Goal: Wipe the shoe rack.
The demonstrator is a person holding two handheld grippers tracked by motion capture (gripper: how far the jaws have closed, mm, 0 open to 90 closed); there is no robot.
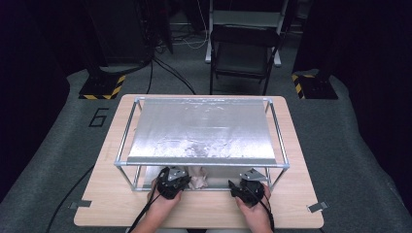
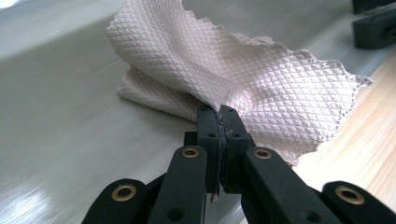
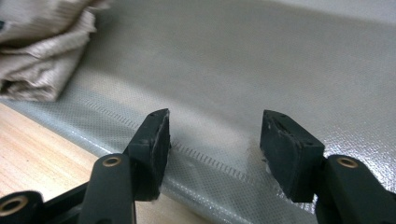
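— Left hand-held gripper (image 2: 218, 116): pinching a fold of the quilted cloth (image 2: 243, 79), jaws pressed together on its edge, lifting that corner off the grey mat (image 2: 60, 130). Rest of the cloth lying bunched on the mat, just behind the jaws.

— Seen from above?

— Left hand (image 1: 163, 201) coming in from the bench's (image 1: 116, 211) near edge, forearm angling slightly inward, gripping the tool's body with the jaws pointing forward under the metal frame (image 1: 201, 164). Cloth (image 1: 198, 178) sitting pale and crumpled just right of the left hand-held gripper (image 1: 171, 180), beneath the frame's front rail.

— Right side?

— Right hand (image 1: 256, 209) resting near the bench's front edge, wrist straight, holding the right hand-held gripper (image 1: 248, 187) level and pointing forward. Jaws spread wide in the right gripper view, nothing between them, hovering over the mat's (image 3: 261, 79) front hem where it meets the wood. Right hand-held gripper (image 3: 215, 140) standing well apart from the cloth (image 3: 42, 51), showing bunched at the upper left there.

— Hands touching?

— Apart, each flanking the cloth from its own side.
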